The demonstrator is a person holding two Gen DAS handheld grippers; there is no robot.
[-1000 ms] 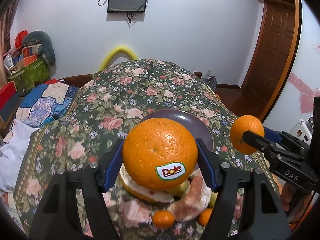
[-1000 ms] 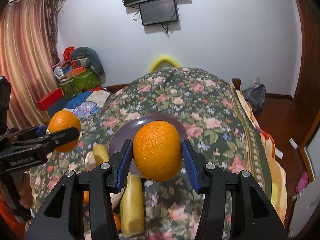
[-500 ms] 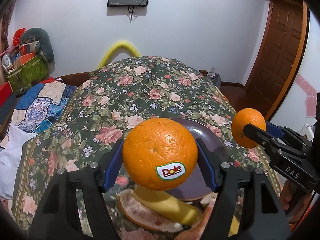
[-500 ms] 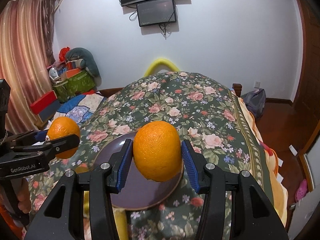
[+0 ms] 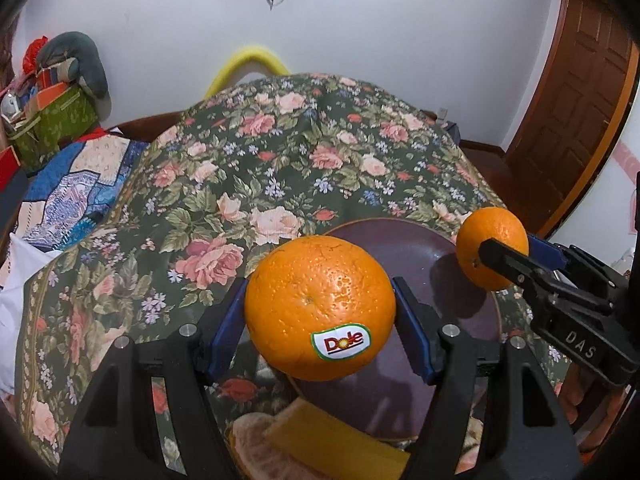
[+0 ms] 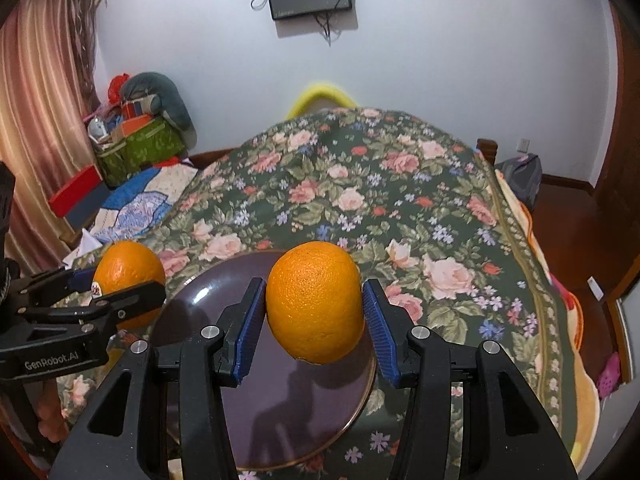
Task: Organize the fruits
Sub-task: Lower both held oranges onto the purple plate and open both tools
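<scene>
My left gripper (image 5: 320,316) is shut on a large orange with a Dole sticker (image 5: 316,304) and holds it over the near left edge of a dark purple plate (image 5: 400,240). My right gripper (image 6: 314,312) is shut on a second orange (image 6: 314,304) above the same plate (image 6: 208,292). Each gripper shows in the other's view: the right one with its orange (image 5: 492,248) at the plate's right, the left one with its orange (image 6: 128,276) at the plate's left. The plate's bare surface holds no fruit.
The plate lies on a floral cloth (image 5: 280,168) covering the table. A banana (image 5: 332,448) and a pale peeled fruit piece (image 5: 248,440) lie near the plate's front edge. Boxes and bags (image 6: 136,140) stand at the back left; a wooden door (image 5: 580,100) is at the right.
Both grippers have moved forward and down toward the plate, each still holding its orange. The banana and loose fruit have slid toward the bottom of the left view.
</scene>
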